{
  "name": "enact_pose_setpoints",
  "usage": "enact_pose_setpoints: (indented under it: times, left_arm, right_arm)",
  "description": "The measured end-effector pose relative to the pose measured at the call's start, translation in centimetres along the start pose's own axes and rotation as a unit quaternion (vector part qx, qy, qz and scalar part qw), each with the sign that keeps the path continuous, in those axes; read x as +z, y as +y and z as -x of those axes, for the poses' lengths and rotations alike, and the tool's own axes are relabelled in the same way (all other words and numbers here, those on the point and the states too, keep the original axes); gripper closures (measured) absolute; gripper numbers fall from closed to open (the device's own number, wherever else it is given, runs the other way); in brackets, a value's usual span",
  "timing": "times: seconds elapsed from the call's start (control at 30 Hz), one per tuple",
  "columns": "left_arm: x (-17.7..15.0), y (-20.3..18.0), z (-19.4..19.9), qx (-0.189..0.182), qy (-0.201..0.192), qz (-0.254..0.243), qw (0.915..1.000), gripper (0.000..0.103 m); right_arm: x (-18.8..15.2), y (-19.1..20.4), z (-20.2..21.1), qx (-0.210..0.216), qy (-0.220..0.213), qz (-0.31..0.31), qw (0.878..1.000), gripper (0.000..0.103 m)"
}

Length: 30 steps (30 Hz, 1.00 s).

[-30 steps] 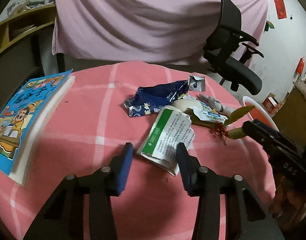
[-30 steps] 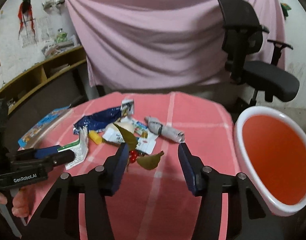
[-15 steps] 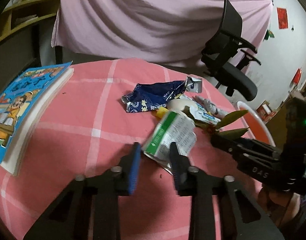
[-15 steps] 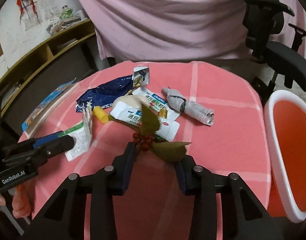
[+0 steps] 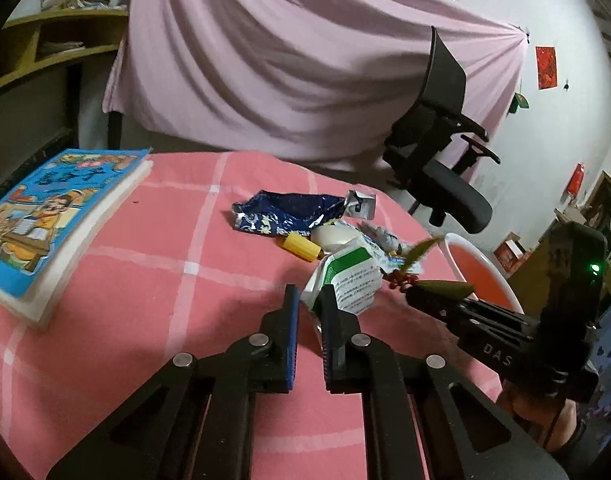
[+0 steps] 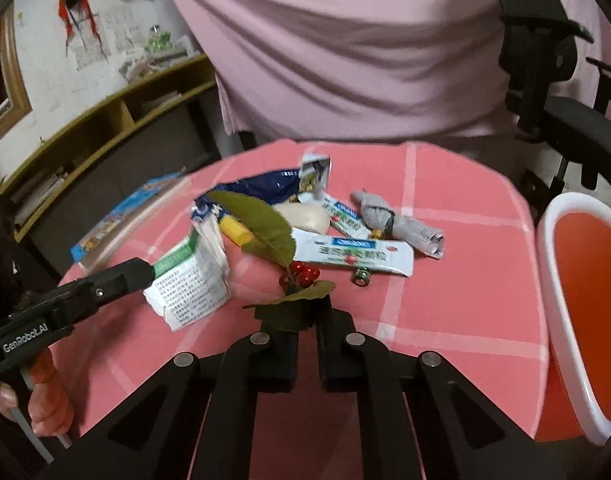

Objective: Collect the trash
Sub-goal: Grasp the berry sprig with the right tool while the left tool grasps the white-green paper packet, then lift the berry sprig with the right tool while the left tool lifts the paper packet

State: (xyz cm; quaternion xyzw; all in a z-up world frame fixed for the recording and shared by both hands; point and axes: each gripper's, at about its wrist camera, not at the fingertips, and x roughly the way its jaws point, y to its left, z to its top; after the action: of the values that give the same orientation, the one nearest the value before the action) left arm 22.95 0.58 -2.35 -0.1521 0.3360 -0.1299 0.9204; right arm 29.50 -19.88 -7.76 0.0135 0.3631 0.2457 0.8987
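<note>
My left gripper (image 5: 310,300) hides the near edge of the crumpled white-and-green paper carton (image 5: 347,276) it clamps; the small print on that carton is too fine to read; in my right wrist view the dark green leaf (image 6: 285,312) covers the tips of my right gripper (image 6: 305,320), so I cannot see where the stem of the red-berried sprig (image 6: 299,274) is pinched; the round white bin with the orange inside (image 6: 561,280) is cut off by the right edge; the blue picture book (image 6: 121,216) is blurred.
</note>
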Motion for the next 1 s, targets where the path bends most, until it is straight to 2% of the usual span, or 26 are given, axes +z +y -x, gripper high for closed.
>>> enact_pose_setpoints:
  times: [0.13,0.3,0.5,0.67,0.87,1.0]
  left_arm:
    - [-0.6,-0.3,1.7,0.006,-0.027,0.008,0.9996,0.098]
    - [-1.4,-1.5,3.5,0.033,-0.066,-0.008,0.9972,0.101]
    - [-2.7,-3.0,4.8,0.061,-0.088,-0.021,0.9941,0.101]
    - [-3.2,-3.7,5.2,0.064,-0.094,-0.02,0.9933,0.101]
    - [-2.6,-6.0,5.7,0.066,-0.114,-0.051,0.9899,0.101]
    - [-2.5,-6.5,5.3,0.065,-0.107,-0.047,0.9911,0.101]
  right_arm:
    - [-0.4,1.6,1.4,-0.009,-0.034,0.024,0.999,0.097]
    - [-0.8,2.9,3.0,-0.017,-0.077,0.05,0.996,0.097]
    - [-1.1,2.6,4.8,-0.021,-0.125,0.039,0.991,0.097]
    - [-1.3,2.3,5.8,-0.018,-0.145,0.032,0.989,0.097]
    - [-1.5,2.1,6.6,-0.012,-0.157,0.024,0.987,0.098]
    - [-1.5,1.5,6.9,-0.009,-0.159,0.013,0.987,0.098]
